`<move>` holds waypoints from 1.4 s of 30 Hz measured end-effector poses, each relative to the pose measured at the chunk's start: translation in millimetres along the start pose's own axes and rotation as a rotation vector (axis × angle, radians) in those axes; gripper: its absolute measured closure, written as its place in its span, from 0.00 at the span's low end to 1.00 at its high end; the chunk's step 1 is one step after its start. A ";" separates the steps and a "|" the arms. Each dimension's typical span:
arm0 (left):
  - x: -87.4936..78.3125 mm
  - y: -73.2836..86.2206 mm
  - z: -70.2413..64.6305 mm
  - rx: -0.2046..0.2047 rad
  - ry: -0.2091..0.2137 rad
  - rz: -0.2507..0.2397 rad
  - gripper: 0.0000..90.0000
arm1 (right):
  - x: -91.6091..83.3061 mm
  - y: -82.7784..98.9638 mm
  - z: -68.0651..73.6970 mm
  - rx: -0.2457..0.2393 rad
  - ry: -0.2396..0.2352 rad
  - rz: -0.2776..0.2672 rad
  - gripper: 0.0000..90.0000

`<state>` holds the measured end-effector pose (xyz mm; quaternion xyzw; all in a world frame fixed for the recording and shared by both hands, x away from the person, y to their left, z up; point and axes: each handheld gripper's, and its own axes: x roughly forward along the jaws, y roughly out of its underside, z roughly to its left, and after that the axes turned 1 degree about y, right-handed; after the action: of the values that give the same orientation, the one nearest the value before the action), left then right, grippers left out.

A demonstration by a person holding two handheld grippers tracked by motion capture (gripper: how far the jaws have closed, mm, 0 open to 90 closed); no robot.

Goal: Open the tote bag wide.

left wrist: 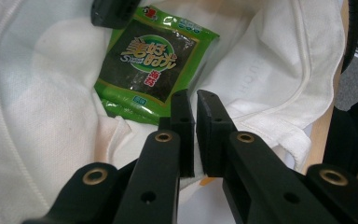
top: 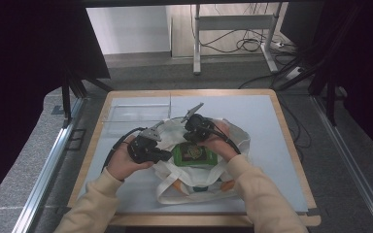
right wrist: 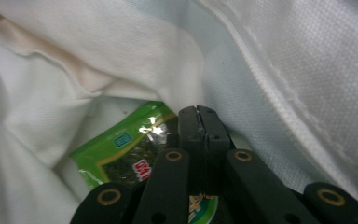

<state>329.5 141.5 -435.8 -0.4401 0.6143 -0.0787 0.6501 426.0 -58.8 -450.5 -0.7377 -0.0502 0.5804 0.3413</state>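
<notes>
A: From the high view, what lies on the table [top: 272, 145]?

B: A white cloth bag [top: 233, 133] lies near the person's edge, mouth spread wide, and a green snack packet [top: 193, 154] sits in that mouth. The left gripper [top: 162, 154] is at the bag's left rim, the right gripper [top: 194, 138] at the far side of the packet.

A: And the left gripper view?

B: The packet [left wrist: 151, 65] lies flat on the bag's inner cloth [left wrist: 37, 93], dark with a green border and printed characters. The left gripper [left wrist: 196, 100] stands just short of the packet's near edge, jaws almost together with a narrow slit between them; whether they pinch the cloth I cannot tell. A dark part of the other gripper [left wrist: 114, 11] touches the packet's far corner.

A: The right gripper view?

B: The right gripper [right wrist: 198, 114] has its jaws pressed together, tips just past the packet's [right wrist: 121, 149] edge, with folds of the bag [right wrist: 284, 70] around them. I cannot tell if anything is caught between them.
</notes>
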 end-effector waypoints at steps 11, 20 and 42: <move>5.9 2.1 1.8 -0.010 0.015 0.025 0.95 | 9.3 -0.1 -18.4 0.005 0.056 -0.002 0.99; 8.2 3.2 3.6 -0.022 0.012 0.029 0.94 | 14.9 -1.8 -17.9 0.010 0.046 0.001 0.99; 9.3 4.3 5.8 -0.017 0.010 0.044 0.94 | 41.2 -9.9 9.0 -0.044 -0.015 0.018 0.99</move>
<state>334.8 140.9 -446.3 -0.4314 0.6277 -0.0614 0.6451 434.4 -27.9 -479.6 -0.7410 -0.0589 0.5876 0.3197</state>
